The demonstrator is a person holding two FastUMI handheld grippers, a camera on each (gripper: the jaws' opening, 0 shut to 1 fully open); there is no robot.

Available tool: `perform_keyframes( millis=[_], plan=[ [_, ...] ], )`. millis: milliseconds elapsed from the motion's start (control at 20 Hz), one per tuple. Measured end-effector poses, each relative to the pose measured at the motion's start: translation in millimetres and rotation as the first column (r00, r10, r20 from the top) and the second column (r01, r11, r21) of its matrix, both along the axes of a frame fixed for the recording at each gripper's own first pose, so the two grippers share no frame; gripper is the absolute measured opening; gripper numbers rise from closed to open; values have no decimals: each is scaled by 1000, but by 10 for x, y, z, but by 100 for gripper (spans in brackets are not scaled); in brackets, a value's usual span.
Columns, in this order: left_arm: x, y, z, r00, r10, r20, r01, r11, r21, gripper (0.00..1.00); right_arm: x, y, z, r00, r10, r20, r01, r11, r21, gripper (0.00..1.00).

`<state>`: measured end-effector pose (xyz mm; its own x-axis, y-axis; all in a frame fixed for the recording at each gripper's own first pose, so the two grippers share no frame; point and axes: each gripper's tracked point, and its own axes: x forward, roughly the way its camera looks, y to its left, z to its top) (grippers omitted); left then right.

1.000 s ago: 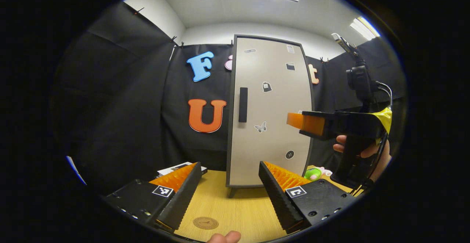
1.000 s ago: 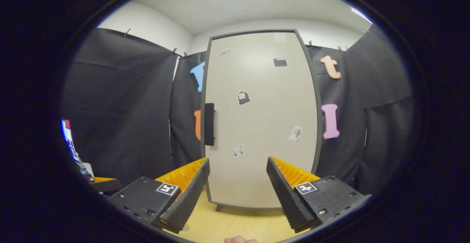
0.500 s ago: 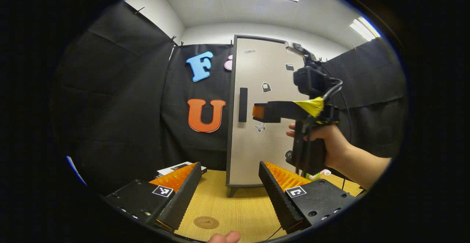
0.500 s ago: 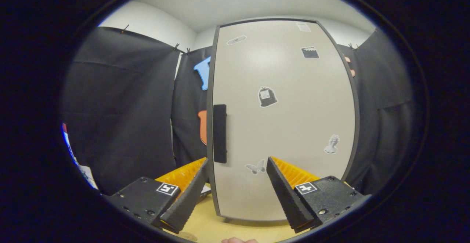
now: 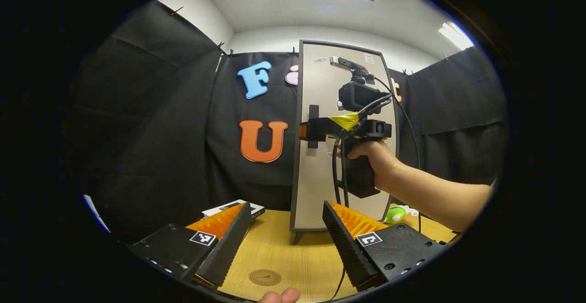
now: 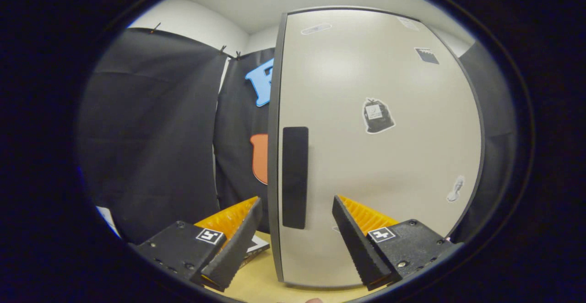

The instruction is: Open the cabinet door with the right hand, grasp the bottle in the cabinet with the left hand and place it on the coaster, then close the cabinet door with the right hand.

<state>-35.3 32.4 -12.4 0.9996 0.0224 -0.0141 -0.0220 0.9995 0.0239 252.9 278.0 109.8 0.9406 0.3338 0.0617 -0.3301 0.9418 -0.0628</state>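
Now right claw [image 6: 295, 241] spread — straddling door handle [image 6: 294, 177].

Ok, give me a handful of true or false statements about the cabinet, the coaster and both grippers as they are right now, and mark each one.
1. The cabinet door is open. False: it is shut, with the handle on its left edge.
2. The right gripper is open, its fingers ahead of the handle. True.
3. The bottle stands on the coaster. False: the coaster on the table is bare.
4. The left gripper is open and holds nothing. True.
5. In the left gripper view, a hand holds the right gripper up at handle height. True.
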Motion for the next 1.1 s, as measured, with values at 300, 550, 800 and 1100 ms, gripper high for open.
perform_keyframes(
  millis=[300,550,800,1100],
  plan=[
    [52,89,-23,1000,5,-3,-5,1000,5,95,218,73,-56,999,-32,-28,32,999,-5,88],
    [83,132,-38,1000,9,-5,-9,1000,7,95,301,83,-43,999,-41,-32,42,999,18,72],
    [95,158,-2,1000,11,3,-11,1000,8,95,337,116,-56,997,-74,-22,73,997,-28,42],
    [98,181,-16,1000,10,4,-10,1000,1,95,333,108,-59,997,-78,-28,78,997,-11,24]
  ],
)
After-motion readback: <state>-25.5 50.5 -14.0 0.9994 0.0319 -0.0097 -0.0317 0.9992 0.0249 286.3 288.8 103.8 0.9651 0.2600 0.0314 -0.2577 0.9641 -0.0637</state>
